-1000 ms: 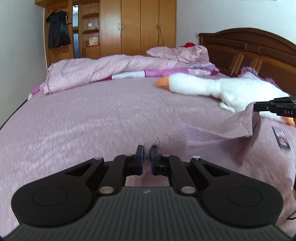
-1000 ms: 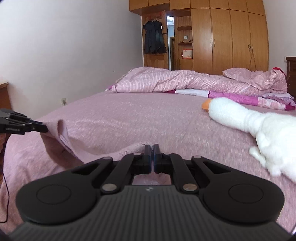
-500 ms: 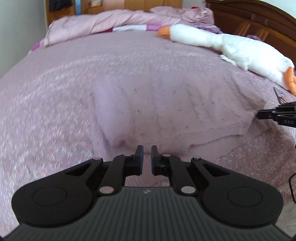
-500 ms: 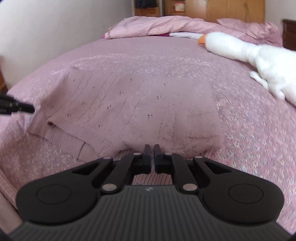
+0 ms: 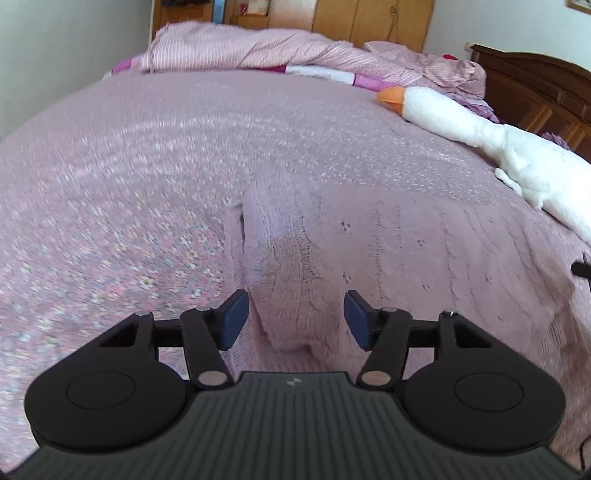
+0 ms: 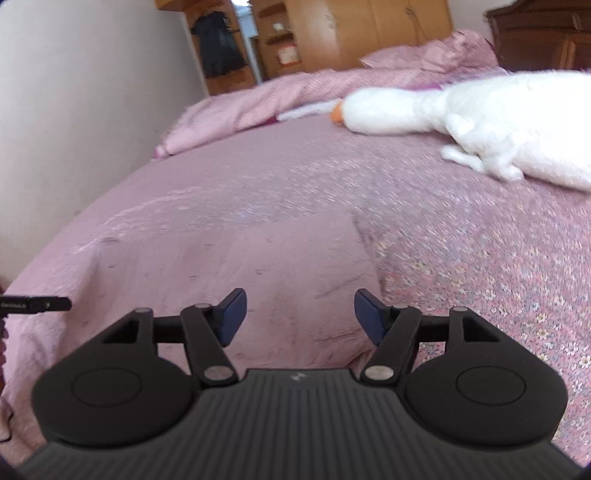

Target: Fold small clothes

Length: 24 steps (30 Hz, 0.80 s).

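A small pink knitted sweater [image 5: 406,251] lies spread flat on the bed, and the right wrist view shows the same sweater [image 6: 236,273]. One sleeve [image 5: 280,258] lies folded over its left side. My left gripper [image 5: 293,319] hovers open over the sleeve's end, nothing between its fingers. My right gripper [image 6: 299,315] is open above the sweater's near right corner, holding nothing. The left gripper's tip [image 6: 44,304] shows at the left edge of the right wrist view; the right gripper's tip [image 5: 581,267] barely shows at the right edge of the left wrist view.
The bed [image 5: 129,184] has a pink flowered cover. A white plush goose [image 5: 480,136] lies along its right side, near the dark wooden headboard [image 5: 535,85]. A bunched pink quilt [image 5: 258,48] sits at the far end, with wooden wardrobes [image 6: 369,29] behind it.
Both grippers held the sweater's edge shut, laid it down flat on the bed, and have now opened and let it go. Both cameras have shifted slightly.
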Available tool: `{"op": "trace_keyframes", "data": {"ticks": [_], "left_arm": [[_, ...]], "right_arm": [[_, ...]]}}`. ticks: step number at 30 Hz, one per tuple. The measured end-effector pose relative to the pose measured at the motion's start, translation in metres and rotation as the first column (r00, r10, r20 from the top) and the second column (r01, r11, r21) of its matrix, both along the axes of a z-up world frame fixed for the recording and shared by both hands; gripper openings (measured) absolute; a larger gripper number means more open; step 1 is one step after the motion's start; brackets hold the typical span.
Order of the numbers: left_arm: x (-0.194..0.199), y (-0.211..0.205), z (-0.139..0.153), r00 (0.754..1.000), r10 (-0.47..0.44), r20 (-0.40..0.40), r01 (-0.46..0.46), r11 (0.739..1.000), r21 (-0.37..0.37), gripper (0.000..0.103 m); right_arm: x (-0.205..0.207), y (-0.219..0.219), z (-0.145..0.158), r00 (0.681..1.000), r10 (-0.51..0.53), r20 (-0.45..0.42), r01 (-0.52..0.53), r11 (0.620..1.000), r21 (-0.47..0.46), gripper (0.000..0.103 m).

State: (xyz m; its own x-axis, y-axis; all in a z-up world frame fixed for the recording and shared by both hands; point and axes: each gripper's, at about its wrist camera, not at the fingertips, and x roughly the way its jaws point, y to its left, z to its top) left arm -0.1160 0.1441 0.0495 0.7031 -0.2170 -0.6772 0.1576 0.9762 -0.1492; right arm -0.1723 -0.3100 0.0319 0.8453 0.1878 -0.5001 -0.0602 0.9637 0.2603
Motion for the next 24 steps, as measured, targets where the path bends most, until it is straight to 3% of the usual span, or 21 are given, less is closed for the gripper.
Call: {"op": "trace_keyframes", "data": {"ticks": [4,7,8,9,10,17,20,22,24], "left_arm": [[0.02,-0.006,-0.012,0.999,0.03,-0.041,-0.032,0.998,-0.052,0.065],[0.03,-0.011,-0.019,0.998,0.039,-0.051,-0.043,0.997,-0.068,0.063],[0.031,-0.014,-0.02,0.998,0.03,-0.05,-0.034,0.997,-0.073,0.049],[0.031,-0.017,-0.019,0.999,0.022,-0.043,-0.025,0.998,-0.066,0.022],[0.031,-0.02,-0.017,0.999,0.015,-0.037,-0.017,0.998,-0.063,0.018],[-0.005,-0.007,0.028,0.999,0.032,0.006,-0.031,0.991,-0.129,0.013],[-0.02,-0.004,0.031,0.999,0.038,-0.011,-0.039,0.996,-0.079,0.008],[-0.023,-0.005,0.02,0.998,0.052,-0.044,-0.052,0.999,-0.011,0.008],[-0.02,-0.002,0.003,0.992,0.073,-0.107,-0.073,0.997,0.002,0.008]], "right_arm": [[0.02,-0.001,-0.019,0.996,-0.051,-0.074,0.05,0.999,-0.013,0.067],[0.025,0.003,-0.027,0.994,-0.07,-0.078,0.068,0.997,-0.037,0.064],[0.025,0.005,-0.028,0.995,-0.077,-0.07,0.074,0.996,-0.047,0.043],[0.025,0.008,-0.027,0.995,-0.078,-0.061,0.074,0.995,-0.06,0.028],[0.024,0.009,-0.024,0.996,-0.077,-0.051,0.074,0.995,-0.069,0.014],[-0.008,-0.004,0.014,0.998,-0.056,0.029,0.053,0.996,0.072,0.011],[-0.021,-0.008,0.018,0.998,-0.053,0.024,0.051,0.995,0.084,0.011],[-0.021,-0.008,0.01,0.999,-0.05,-0.003,0.05,0.997,0.056,0.011],[-0.016,-0.008,-0.005,0.998,-0.05,-0.049,0.052,0.998,0.048,0.011]]}}
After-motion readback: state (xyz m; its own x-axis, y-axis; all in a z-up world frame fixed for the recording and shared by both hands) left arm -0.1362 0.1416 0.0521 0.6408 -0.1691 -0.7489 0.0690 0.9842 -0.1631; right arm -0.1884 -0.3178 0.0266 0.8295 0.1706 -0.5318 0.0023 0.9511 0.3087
